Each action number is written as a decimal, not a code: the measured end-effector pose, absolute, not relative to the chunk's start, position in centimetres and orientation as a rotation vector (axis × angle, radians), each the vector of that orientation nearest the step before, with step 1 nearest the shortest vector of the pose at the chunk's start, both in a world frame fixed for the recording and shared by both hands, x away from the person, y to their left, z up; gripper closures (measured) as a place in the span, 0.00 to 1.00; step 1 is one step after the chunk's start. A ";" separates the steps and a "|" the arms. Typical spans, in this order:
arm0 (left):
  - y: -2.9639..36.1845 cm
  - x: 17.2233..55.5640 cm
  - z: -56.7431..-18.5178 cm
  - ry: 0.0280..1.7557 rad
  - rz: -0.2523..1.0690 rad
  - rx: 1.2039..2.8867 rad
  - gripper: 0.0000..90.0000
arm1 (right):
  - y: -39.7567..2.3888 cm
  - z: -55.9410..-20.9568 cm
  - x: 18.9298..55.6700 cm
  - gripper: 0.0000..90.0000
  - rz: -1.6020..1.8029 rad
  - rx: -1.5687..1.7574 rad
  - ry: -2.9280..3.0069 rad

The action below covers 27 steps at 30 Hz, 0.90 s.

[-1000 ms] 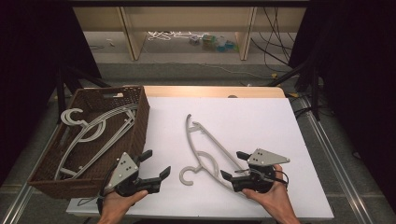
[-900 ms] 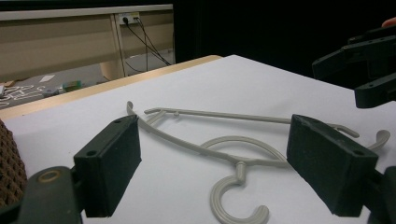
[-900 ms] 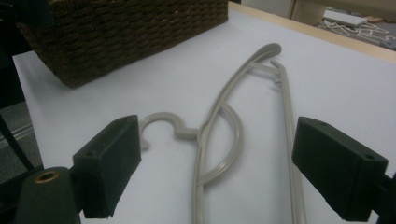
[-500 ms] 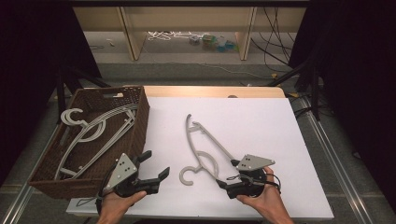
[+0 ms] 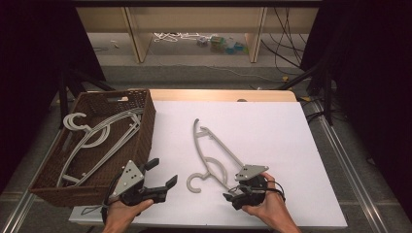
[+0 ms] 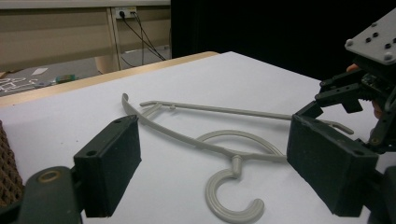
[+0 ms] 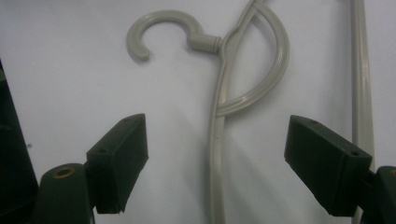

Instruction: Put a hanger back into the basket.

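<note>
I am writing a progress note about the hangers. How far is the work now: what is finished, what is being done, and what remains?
Seemingly done: several hangers already lie in the wicker basket. In hand: the right gripper, jaws open, straddles one arm of the grey hanger on the white table, apparently about to grip it; nothing is held yet. The left gripper waits open beside the basket. Left, as a guess: gripping that hanger and probably moving it to the basket.

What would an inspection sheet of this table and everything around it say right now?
Surface: white table top, wooden strip along its far edge.
Job's things: one grey hanger flat on the white; more hangers in the wicker basket at the left.
Clutter: nothing seen on the white.
Grippers: left gripper open, near the basket; right gripper open, its jaws either side of the hanger's arm.
Cables: dark cables on the floor beyond.
Surroundings: shelf legs, small objects on the floor, black curtains.
</note>
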<state>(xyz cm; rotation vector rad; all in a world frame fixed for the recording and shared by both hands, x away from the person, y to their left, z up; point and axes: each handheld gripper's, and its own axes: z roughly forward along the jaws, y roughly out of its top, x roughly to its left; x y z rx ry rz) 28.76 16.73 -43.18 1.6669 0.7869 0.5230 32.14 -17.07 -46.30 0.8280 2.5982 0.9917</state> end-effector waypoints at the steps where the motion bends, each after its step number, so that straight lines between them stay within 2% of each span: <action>1: 16.7 28.7 -43.2 0.782 0.516 1.676 0.19 | -16.9 -46.6 32.5 0.27 0.960 0.836 2.615; 10: 16.5 28.8 -43.4 0.779 0.509 1.682 0.19 | -16.6 -47.1 33.1 0.37 0.869 0.852 2.710; 14: 16.5 28.8 -43.4 0.779 0.510 1.684 0.19 | -16.4 -47.3 33.3 0.44 0.856 0.846 2.733; 15: 16.5 28.9 -43.4 0.769 0.506 1.678 0.19 | -16.3 -47.5 33.6 0.49 0.838 0.836 2.750; 27: 16.4 28.8 -43.5 0.775 0.502 1.698 0.20 | -15.0 -46.9 34.6 0.65 0.695 0.777 2.827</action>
